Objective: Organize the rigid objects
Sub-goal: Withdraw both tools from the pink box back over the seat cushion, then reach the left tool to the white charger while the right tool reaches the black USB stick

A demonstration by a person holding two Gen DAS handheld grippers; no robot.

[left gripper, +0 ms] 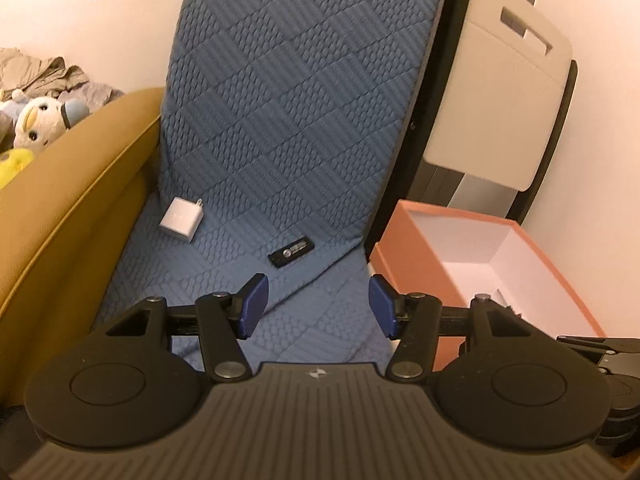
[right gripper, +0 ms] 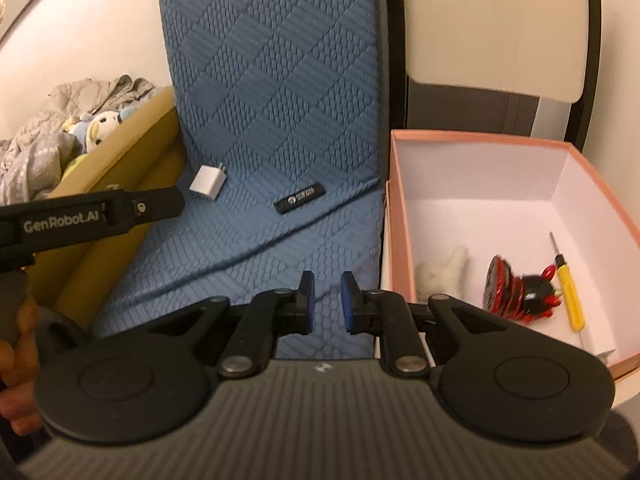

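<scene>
A white plug charger (left gripper: 182, 219) lies on the blue quilted cushion (left gripper: 280, 120), left of a small black label; it also shows in the right wrist view (right gripper: 208, 181). A pink open box (right gripper: 520, 200) stands right of the cushion and holds a yellow screwdriver (right gripper: 568, 288), a red and black figurine (right gripper: 520, 292) and a white fluffy toy (right gripper: 440, 270). My left gripper (left gripper: 316, 306) is open and empty above the cushion, well short of the charger. My right gripper (right gripper: 326, 300) is nearly closed with a narrow gap, empty, over the cushion's right edge beside the box.
A mustard sofa arm (left gripper: 80, 200) borders the cushion on the left, with plush toys (left gripper: 36, 120) and clothes behind it. A folded grey chair (left gripper: 500, 80) leans on the wall behind the box. The left gripper's body (right gripper: 100, 212) shows at the left of the right wrist view.
</scene>
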